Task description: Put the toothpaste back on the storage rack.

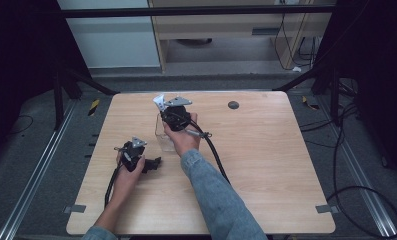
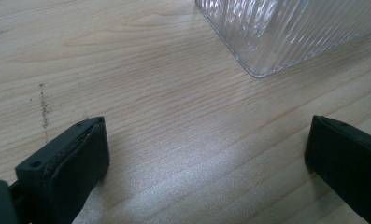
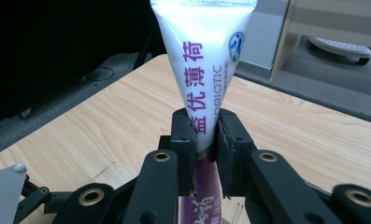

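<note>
Our right tongs (image 3: pixel 204 135) clamped a white toothpaste tube (image 3: pixel 204 60) at frame centre — our left tongs (image 2: pixel 206 154) gaped wide, empty, below the ribbed clear container (image 2: pixel 286 32) on the counter (image 2: pixel 150 93).

The high view looks forward and down on the whole desk (image 1: pixel 266 165). Each gripper view sits close, looking along its own tongs; all three share the desk's wooden top.

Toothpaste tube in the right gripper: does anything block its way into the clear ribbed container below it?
Nothing visible does. The right gripper is shut on the toothpaste tube, held above the clear ribbed container. The left gripper sits open on the table, beside the container, not over it.
</note>
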`<state>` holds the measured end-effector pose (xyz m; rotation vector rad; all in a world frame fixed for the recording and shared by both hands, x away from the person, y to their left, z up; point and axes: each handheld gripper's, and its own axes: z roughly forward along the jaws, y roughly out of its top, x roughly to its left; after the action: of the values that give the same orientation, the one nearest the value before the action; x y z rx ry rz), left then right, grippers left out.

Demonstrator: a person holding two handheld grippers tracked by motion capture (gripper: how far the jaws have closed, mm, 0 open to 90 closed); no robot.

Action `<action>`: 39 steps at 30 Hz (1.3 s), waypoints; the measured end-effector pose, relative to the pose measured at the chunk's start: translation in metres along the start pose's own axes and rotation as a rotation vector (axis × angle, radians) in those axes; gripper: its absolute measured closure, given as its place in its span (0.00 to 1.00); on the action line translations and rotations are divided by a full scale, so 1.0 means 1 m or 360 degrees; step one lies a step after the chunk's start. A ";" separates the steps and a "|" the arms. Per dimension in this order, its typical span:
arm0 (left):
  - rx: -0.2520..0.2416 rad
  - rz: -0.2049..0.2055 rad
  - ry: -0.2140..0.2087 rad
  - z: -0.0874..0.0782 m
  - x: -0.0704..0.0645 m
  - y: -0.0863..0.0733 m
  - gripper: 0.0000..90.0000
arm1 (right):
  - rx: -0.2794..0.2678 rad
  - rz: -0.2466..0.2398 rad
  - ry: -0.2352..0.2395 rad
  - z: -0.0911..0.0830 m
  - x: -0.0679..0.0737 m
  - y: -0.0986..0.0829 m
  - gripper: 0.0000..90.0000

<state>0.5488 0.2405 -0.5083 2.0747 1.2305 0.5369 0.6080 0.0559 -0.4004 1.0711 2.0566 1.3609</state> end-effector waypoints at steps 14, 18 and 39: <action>0.0001 0.0003 -0.0001 0.000 0.000 0.000 0.00 | 0.0055 -0.0035 0.0004 0.008 0.009 -0.002 0.87; 0.0001 0.0002 -0.0002 0.000 0.000 0.000 0.00 | 0.0059 -0.0040 0.0003 0.010 0.010 -0.002 0.87; 0.0001 0.0004 -0.0003 0.000 0.000 0.000 0.00 | 0.0092 -0.0008 0.0003 0.014 0.006 0.000 0.86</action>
<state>0.5491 0.2405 -0.5083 2.0771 1.2274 0.5355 0.6145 0.0690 -0.4054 1.0880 2.1102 1.3076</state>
